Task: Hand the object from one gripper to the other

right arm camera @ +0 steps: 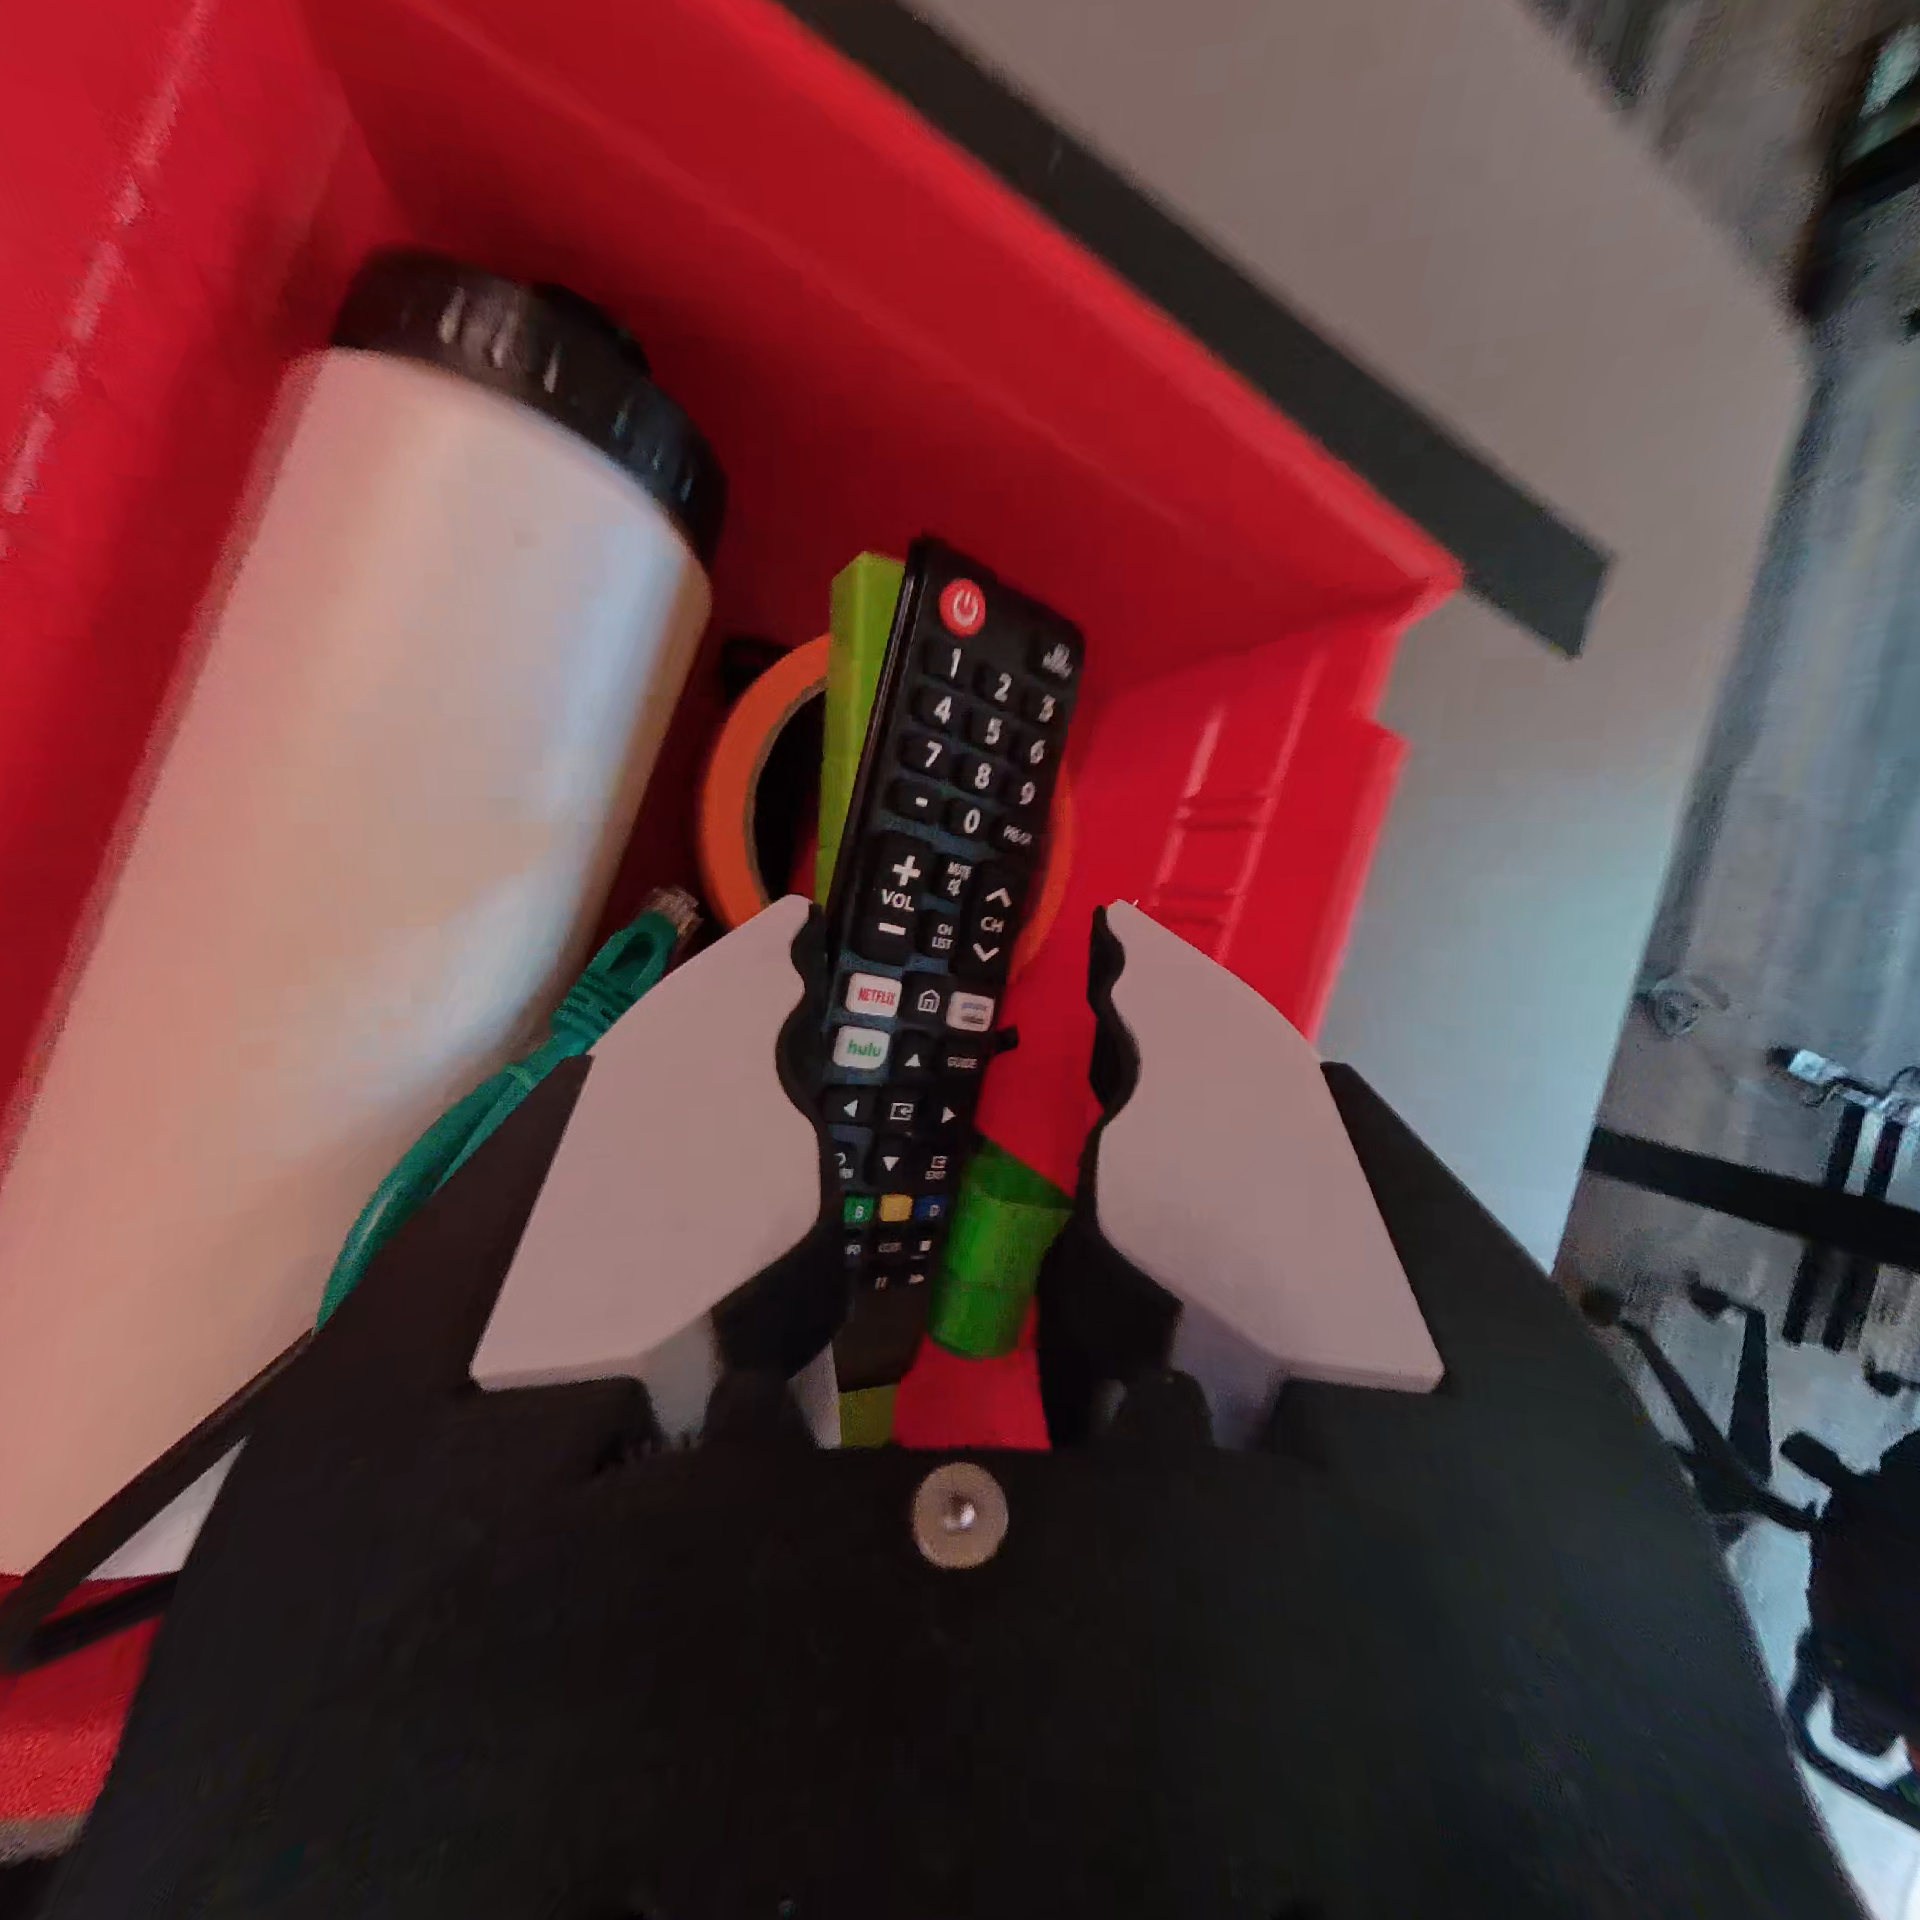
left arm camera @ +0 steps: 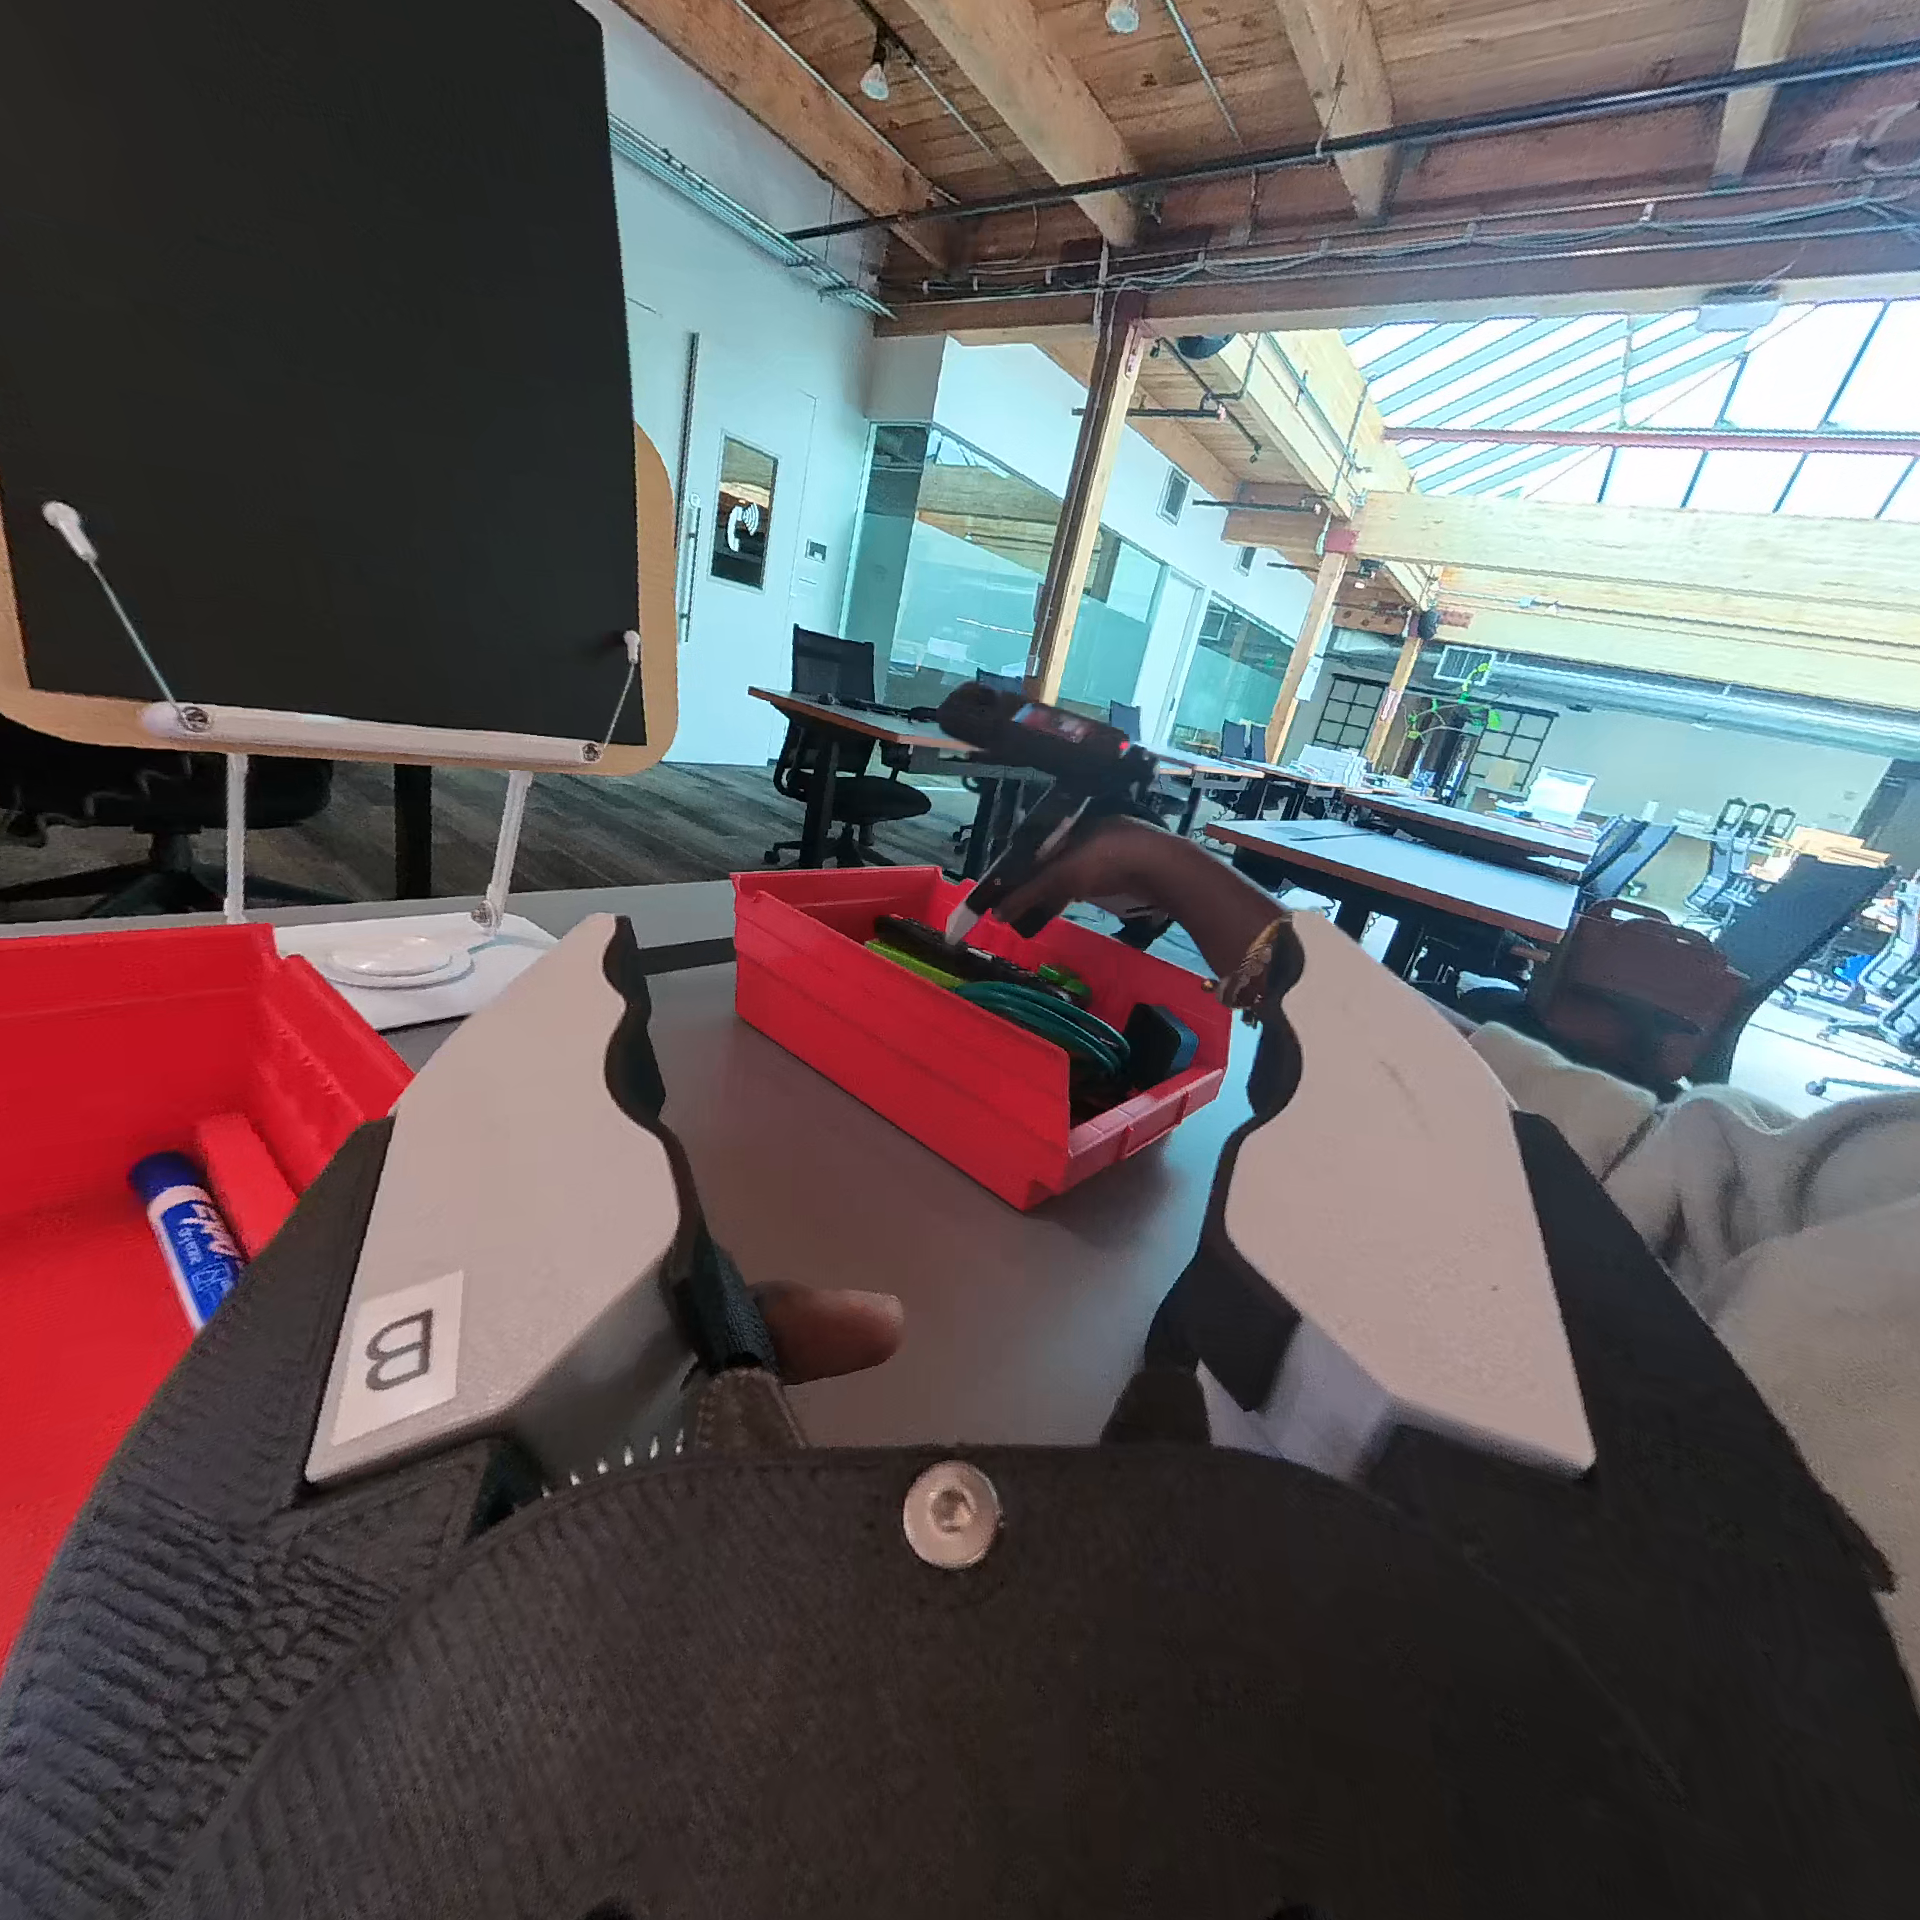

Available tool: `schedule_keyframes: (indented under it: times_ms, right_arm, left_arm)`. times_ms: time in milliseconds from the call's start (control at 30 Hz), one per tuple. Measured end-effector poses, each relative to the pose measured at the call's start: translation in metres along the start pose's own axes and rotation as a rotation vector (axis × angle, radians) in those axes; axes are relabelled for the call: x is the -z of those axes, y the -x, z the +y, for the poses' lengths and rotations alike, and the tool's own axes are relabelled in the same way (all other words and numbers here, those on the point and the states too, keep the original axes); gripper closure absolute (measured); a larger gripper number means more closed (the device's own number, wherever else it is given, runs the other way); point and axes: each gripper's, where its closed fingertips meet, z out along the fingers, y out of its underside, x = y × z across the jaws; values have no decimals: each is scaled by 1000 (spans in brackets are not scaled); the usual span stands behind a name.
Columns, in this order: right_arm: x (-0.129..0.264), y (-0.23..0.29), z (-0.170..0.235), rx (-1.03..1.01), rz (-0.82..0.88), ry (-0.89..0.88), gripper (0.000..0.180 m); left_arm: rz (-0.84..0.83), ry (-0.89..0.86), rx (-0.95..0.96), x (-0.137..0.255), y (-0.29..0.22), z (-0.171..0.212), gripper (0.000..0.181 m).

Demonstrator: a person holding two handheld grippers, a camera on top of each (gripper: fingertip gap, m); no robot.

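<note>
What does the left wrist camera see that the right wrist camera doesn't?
Only the left wrist view shows the black board on a white stand, the blue-capped marker in a second red bin, the open left tool and the office desks behind.

Only the right wrist view shows the white bottle with a black lid, the orange tape roll and the remote's buttons close up.

Both show the red plastic bin, the black remote control, the green cable and the right tool, open around the remote.
</note>
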Motion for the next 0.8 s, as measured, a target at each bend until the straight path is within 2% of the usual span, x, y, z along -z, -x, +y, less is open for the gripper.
schedule_keyframes:
  times_ms: [133,267,467,533,633,733,800]
  right_arm:
    - [33,-2,-18,-53,-2,-237,129]
    - [62,-6,-25,-101,-21,-426,110]
    - [93,-5,-22,-201,-168,-580,99]
    - [118,-6,-25,-244,-198,-724,99]
    - [172,-7,-22,-326,-229,-1047,89]
    - [226,-4,1,-389,-216,-1370,77]
    - [246,7,23,-422,-267,-1466,71]
  left_arm:
    - [14,32,11,4,3,3,66]
    - [19,73,23,11,8,4,66]
    - [-29,72,-9,18,22,-5,66]
    - [-58,93,-29,19,32,-9,66]
    - [-103,202,-39,19,55,-6,72]
    - [-173,384,-54,15,86,8,79]
    - [-244,541,-93,11,113,23,83]
